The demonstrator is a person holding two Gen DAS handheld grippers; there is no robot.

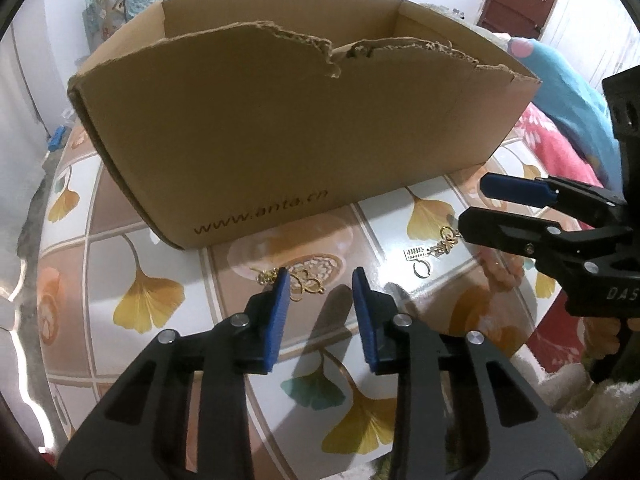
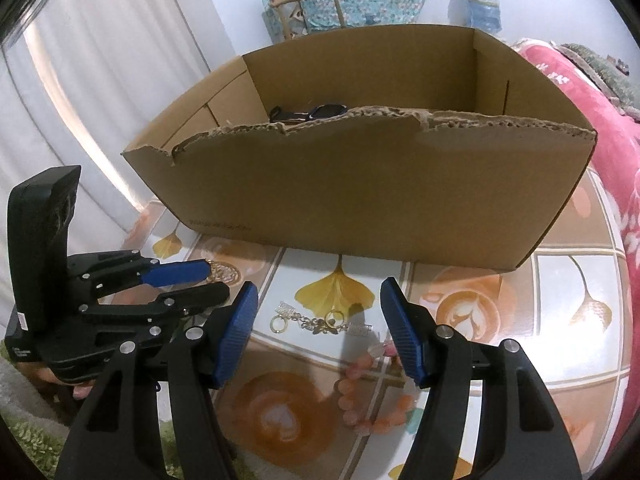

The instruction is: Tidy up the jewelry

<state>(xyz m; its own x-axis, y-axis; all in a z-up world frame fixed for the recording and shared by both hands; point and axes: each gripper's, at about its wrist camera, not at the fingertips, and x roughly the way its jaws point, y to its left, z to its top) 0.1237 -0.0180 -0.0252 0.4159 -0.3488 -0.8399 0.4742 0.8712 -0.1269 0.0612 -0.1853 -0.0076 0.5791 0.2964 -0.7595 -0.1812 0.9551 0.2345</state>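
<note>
In the left wrist view, the left gripper [image 1: 320, 280] pointed down at the table [image 1: 380, 216], which had yellow leaf pictures on it. Its blue jaws stood a little way apart, with nothing pressed between them. A gold chain [image 1: 304, 282] lay on the table just past the left jaw, partly hidden by it. Far behind stood a big cardboard box [image 1: 280, 128] with a torn top edge. To the right, the right gripper [image 1: 472, 210] reached in from the side, with its jaws partly open. A gold bracelet [image 1: 434, 250] lay just by its tip; I cannot tell if they touched.

In the right wrist view, the right gripper [image 2: 318, 312] had its jaws wide apart and held nothing. The gold bracelet [image 2: 320, 322] lay on the table between the two jaws, a bit farther off. A string of pink beads [image 2: 360, 396] lay nearer, by the right jaw. The left gripper [image 2: 216, 282] was at the left, low over the table. The cardboard box [image 2: 360, 188] stood far behind, with something dark inside.
</note>
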